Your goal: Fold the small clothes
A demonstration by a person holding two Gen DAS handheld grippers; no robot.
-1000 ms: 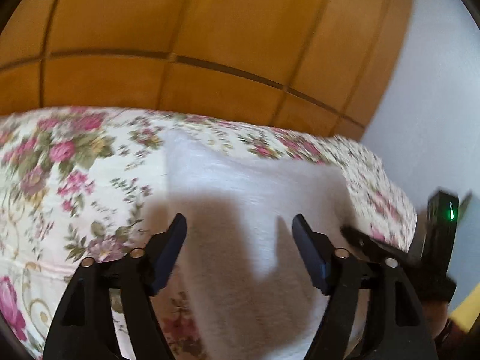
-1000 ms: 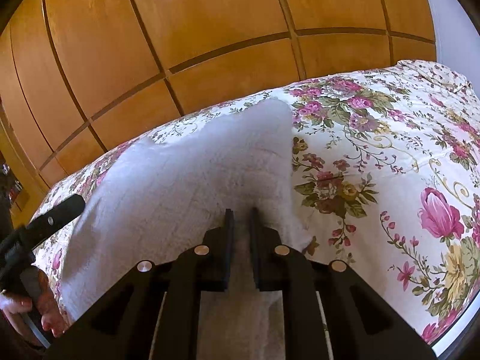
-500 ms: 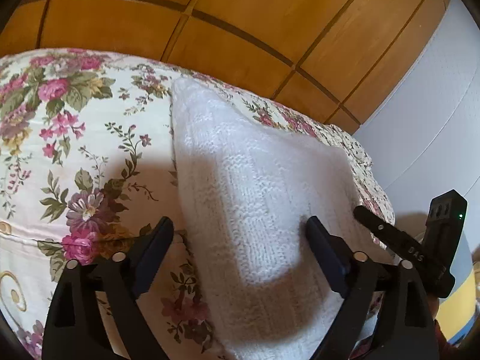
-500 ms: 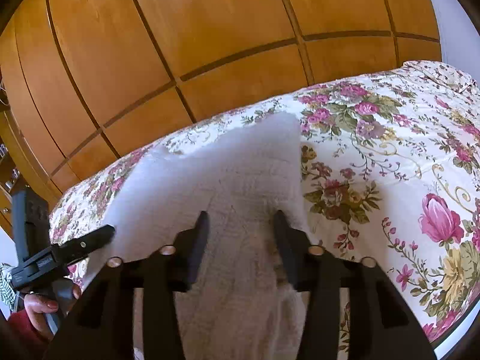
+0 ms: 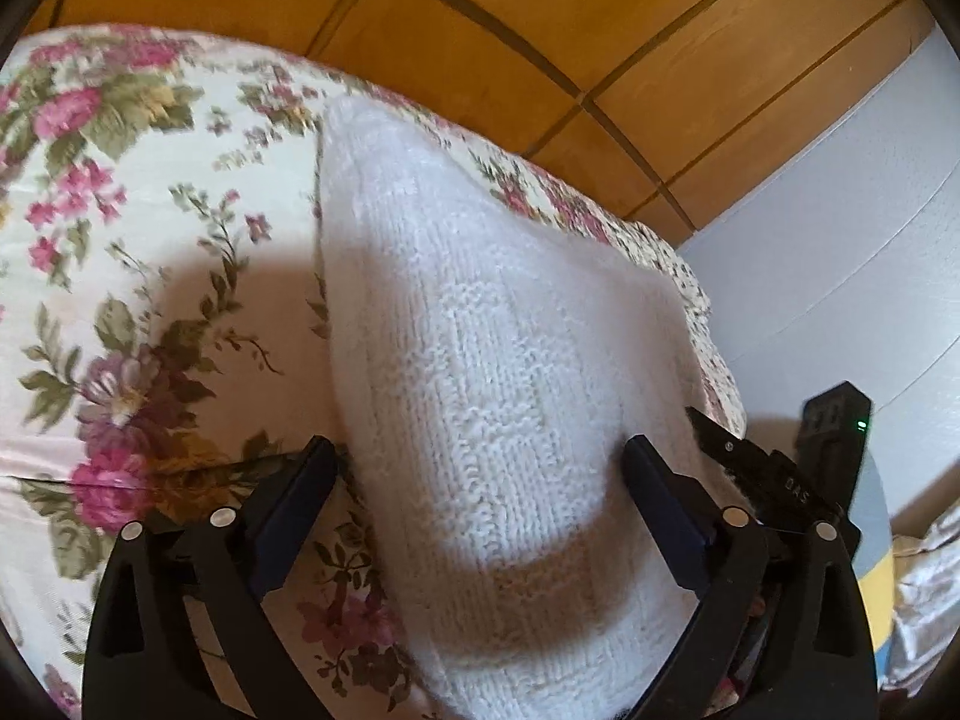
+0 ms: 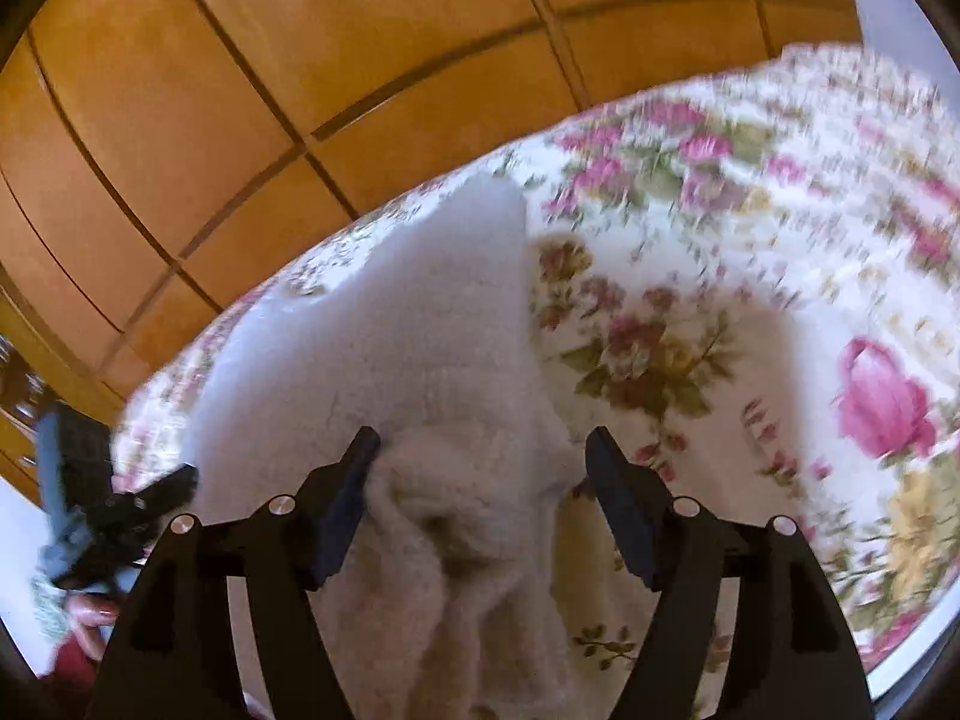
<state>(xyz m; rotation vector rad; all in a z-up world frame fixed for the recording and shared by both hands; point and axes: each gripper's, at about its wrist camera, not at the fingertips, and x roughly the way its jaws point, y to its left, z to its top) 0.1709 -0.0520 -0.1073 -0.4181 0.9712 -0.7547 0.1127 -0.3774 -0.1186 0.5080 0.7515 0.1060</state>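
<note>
Left wrist view: both tools [image 5: 480,480] [image 6: 483,468] gape over a chunky white knit [image 5: 498,396].

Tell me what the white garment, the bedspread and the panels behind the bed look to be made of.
White garment: knitted yarn, likely wool or acrylic; stitch rows show, and its surface is fuzzy.
Bedspread: smooth, matte woven fabric printed with flowers, probably cotton.
Panels: glossy varnished wood or veneer, going by the sheen and dark grooves.

A bed [image 5: 150,276] covered in a cream floral spread with pink roses and green leaves. Behind the bed, glossy honey-coloured wooden wardrobe panels [image 6: 252,78] with dark grooves. Beside the wardrobe, a pale bluish-white wall [image 5: 840,252].
</note>
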